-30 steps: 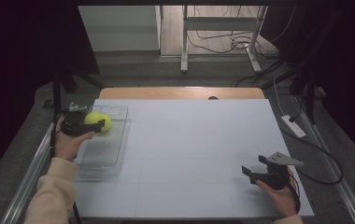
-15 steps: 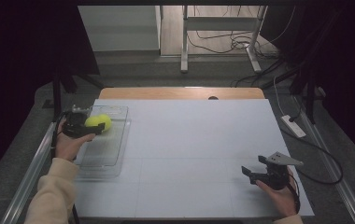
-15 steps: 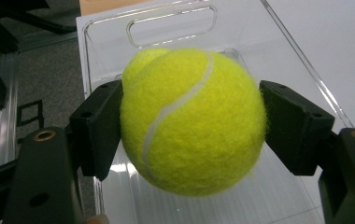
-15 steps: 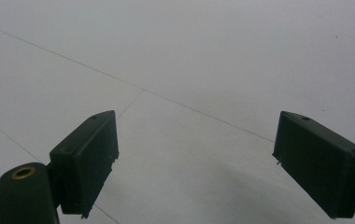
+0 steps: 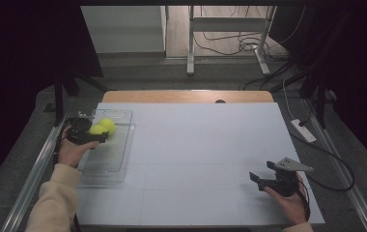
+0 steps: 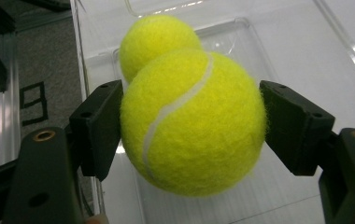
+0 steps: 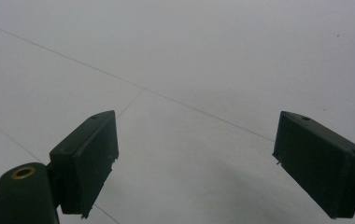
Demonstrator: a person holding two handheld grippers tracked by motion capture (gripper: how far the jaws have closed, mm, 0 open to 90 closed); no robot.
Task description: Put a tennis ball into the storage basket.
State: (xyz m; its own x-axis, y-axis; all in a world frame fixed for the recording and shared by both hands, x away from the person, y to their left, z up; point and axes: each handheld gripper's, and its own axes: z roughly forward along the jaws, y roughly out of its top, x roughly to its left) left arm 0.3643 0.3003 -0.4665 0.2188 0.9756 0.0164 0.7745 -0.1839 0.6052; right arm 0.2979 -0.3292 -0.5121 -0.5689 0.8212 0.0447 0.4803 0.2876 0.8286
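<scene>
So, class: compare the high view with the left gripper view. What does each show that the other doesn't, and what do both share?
High view alone: the right gripper, open and empty above the white table, and both hands. Left gripper view alone: the white seam on the held tennis ball and the jaw pads pressing its sides. Both: the left gripper holding that ball over the clear tray, with a second ball behind.

Two tennis balls (image 5: 103,127), one clear tray (image 5: 116,164), two grippers (image 5: 263,180), one table (image 5: 196,145).

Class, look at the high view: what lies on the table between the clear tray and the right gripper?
Nothing: in the high view the white table is bare between the clear tray and the right gripper.
</scene>
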